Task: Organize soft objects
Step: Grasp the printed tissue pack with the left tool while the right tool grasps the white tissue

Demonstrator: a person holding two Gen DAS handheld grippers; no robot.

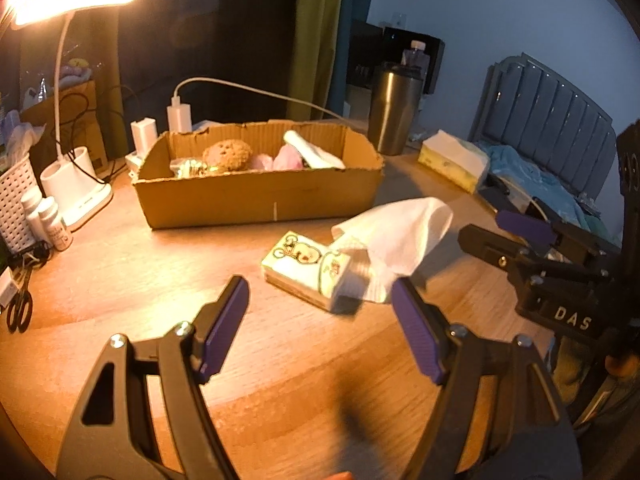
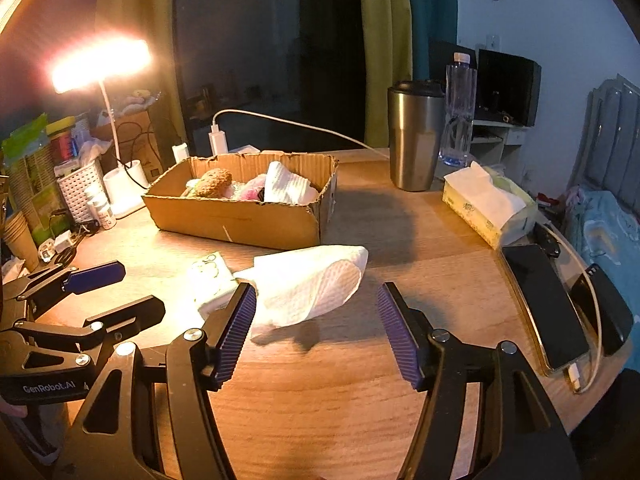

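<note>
We hold our left gripper tilted down over the wooden surface, its purple-padded jaws spread apart with nothing between them. Just ahead of it lies a small printed pack of tissues with a loose white tissue sheet pulled from its right end. Our right gripper, pitched down alike, is also spread and empty, its tips just short of that white sheet, which touches neither pad. Farther ahead sits the torn brown cardboard box, holding a brown plush toy, something pink and a white cloth.

Only the right wrist view shows the dark phone and its cable to that gripper's right, and the clear water bottle. Only the left wrist view shows black scissors far to the left.
</note>
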